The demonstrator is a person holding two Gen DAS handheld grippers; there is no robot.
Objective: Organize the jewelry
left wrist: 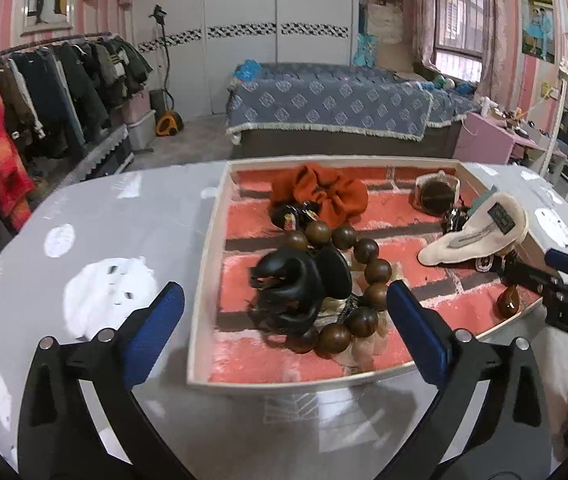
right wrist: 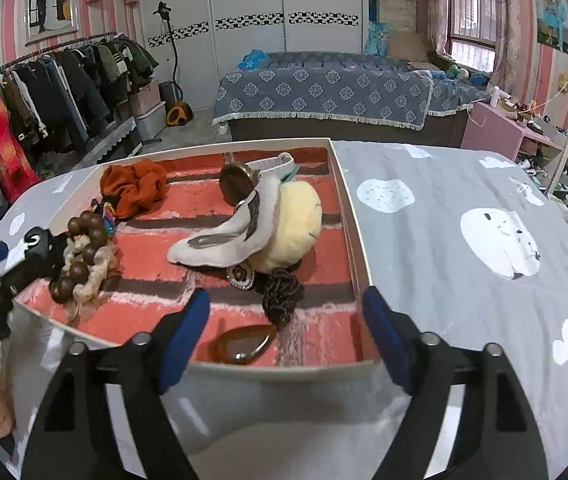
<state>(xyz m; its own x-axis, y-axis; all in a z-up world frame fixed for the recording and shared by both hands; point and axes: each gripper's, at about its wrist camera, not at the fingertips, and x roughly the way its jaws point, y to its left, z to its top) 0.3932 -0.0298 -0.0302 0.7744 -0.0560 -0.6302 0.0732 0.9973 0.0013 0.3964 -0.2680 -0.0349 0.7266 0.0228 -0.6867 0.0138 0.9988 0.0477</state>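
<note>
**Both grippers open at the near edge of the jewelry tray**

Left gripper (left wrist: 285,334) is spread wide, blue pads holding nothing, hovering over the near-left part of the tray (left wrist: 208,240). My right gripper (right wrist: 285,338) is also spread wide and holding nothing, at the tray's near-right corner; its right finger sits just over the tray wall.

Readable writing: white letters "DAS" on the black body of the right gripper, seen in the left wrist view. A small dark label on the cream clip (left wrist: 479,232) has text too small to read.

Tray is a shallow white-rimmed box with a red brick-pattern liner, sitting on a grey tablecloth (right wrist: 463,240) with white cloud shapes.

Contents:
- wooden bead bracelet (left wrist: 363,276), dark brown round beads, near-left, lying on a beige scrunchie (right wrist: 96,264)
- black claw clip (left wrist: 287,284), glossy, touching the beads, between my left pads in view
- orange scrunchie (left wrist: 319,192), far-left
- round brown watch face with white strap (right wrist: 238,182), far-middle
- cream clip draped over a yellow plush piece (right wrist: 295,224), right-middle
- small round black-and-white brooch (right wrist: 240,275) just near of it
- dark beaded cluster (right wrist: 282,294) beside the brooch
- amber teardrop pendant (right wrist: 246,346), near edge, between my right pads in view
</note>
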